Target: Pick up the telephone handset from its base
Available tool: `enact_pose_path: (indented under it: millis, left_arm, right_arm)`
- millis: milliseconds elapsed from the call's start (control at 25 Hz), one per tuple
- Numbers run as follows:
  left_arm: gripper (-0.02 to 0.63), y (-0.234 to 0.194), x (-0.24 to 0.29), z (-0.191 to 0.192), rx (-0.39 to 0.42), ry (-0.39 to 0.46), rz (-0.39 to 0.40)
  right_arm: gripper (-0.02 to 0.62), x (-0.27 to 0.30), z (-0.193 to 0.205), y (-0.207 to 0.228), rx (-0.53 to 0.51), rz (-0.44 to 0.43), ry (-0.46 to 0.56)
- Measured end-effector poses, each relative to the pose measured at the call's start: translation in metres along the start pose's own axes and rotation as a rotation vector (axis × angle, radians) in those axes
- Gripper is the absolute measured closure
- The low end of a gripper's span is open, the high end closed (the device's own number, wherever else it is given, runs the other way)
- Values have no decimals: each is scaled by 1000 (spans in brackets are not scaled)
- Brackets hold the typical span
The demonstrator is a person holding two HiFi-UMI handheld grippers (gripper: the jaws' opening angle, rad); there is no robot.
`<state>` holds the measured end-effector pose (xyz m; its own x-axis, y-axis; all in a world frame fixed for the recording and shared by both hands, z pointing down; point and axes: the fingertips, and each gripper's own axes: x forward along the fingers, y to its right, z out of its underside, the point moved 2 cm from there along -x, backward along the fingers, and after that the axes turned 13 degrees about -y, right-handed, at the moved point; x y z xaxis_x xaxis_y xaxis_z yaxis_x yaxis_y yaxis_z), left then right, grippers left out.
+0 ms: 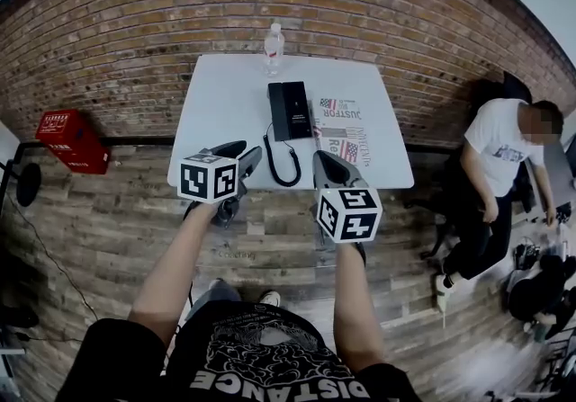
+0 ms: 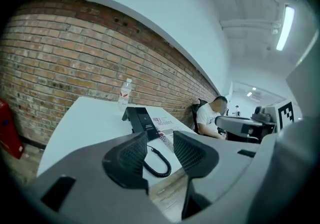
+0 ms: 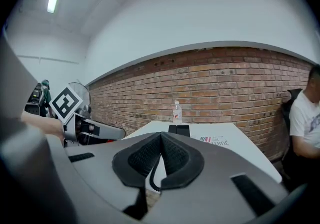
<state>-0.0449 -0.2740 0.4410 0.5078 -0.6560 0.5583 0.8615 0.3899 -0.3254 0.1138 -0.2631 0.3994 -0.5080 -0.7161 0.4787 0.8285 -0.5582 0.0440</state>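
Observation:
A black telephone [image 1: 290, 110] lies on the white table [image 1: 225, 103], its handset resting on the base, and its coiled cord [image 1: 281, 165] loops toward the near edge. My left gripper [image 1: 241, 154] hovers at the table's near edge, left of the cord, jaws open and empty. In the left gripper view the telephone [image 2: 141, 120] lies well beyond the jaws. My right gripper [image 1: 324, 162] hangs at the near edge to the right of the cord, jaws shut with nothing between them. From the right gripper view the telephone [image 3: 179, 130] sits far ahead.
A water bottle [image 1: 274, 49] stands at the table's far edge behind the phone. A printed paper [image 1: 342, 126] lies to the right of the phone. A brick wall backs the table. A red box [image 1: 72, 139] sits on the floor at left; a seated person [image 1: 504, 157] is at right.

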Motion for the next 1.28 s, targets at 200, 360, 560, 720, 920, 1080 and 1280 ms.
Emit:
enact_pose_path:
  millis: [200,360,560,720,920,1080,1280]
  left_arm:
    - [460,-8,21,-16,-89,22,148]
    - [460,-26,48,-25,-133,16,229]
    - [460,-50,85,-33,-170,-40,315]
    - [460,-73,114,-40,-191,-73,366]
    - [460,-93,148,-41,-225,-128,426]
    - [460,-111,170,-41,-271,-155,451]
    - [460,-126,194,-43,-317,-168,485]
  right_arm:
    - [595,17,-4,9,-5,2,-10]
    - [595,38,-11,18,-12,21,-21]
    - [595,70,-24,30,-14,44,-44]
    - [595,99,-37,38,-15,55,-54]
    - [595,131,-43,48,-4,66,-75]
    - [595,151,-49,56,-1,81,-89]
    - [595,170,-51,66,5,99,-106]
